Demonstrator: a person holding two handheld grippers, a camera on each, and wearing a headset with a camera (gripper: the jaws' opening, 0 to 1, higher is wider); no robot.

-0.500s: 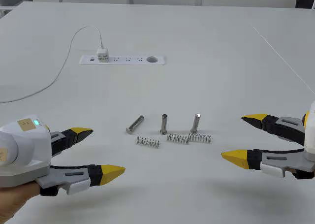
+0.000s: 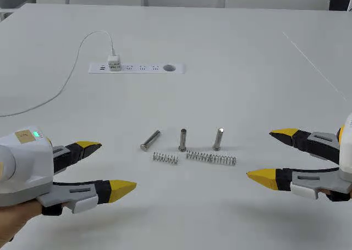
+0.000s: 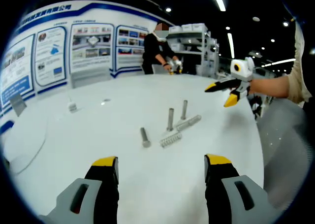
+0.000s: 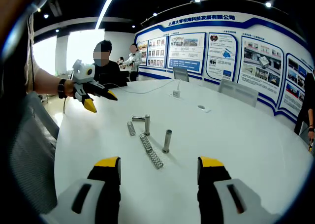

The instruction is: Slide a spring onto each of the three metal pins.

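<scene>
Three metal pins stand in a row mid-table: the left pin (image 2: 150, 140) lies on its side, while the middle pin (image 2: 182, 139) and the right pin (image 2: 218, 138) stand upright. Just in front lie a short spring (image 2: 165, 158) and two springs end to end (image 2: 212, 159). My left gripper (image 2: 107, 167) hovers open at the left, well short of them. My right gripper (image 2: 271, 154) hovers open at the right. The left gripper view has the pins (image 3: 170, 119) and springs (image 3: 171, 139) beyond the open left gripper (image 3: 161, 167). The right gripper view shows the pins (image 4: 167, 141) and springs (image 4: 151, 151) ahead of the open right gripper (image 4: 157, 167).
A white power strip (image 2: 136, 67) with a plugged charger (image 2: 114, 61) and its cable (image 2: 66, 79) lies at the back left. The white table (image 2: 247, 68) spreads wide around the parts. Two people stand beyond the table in the right gripper view.
The left gripper has drifted slightly left and down in the head view. The pins, the springs and the right gripper stay where they were.
</scene>
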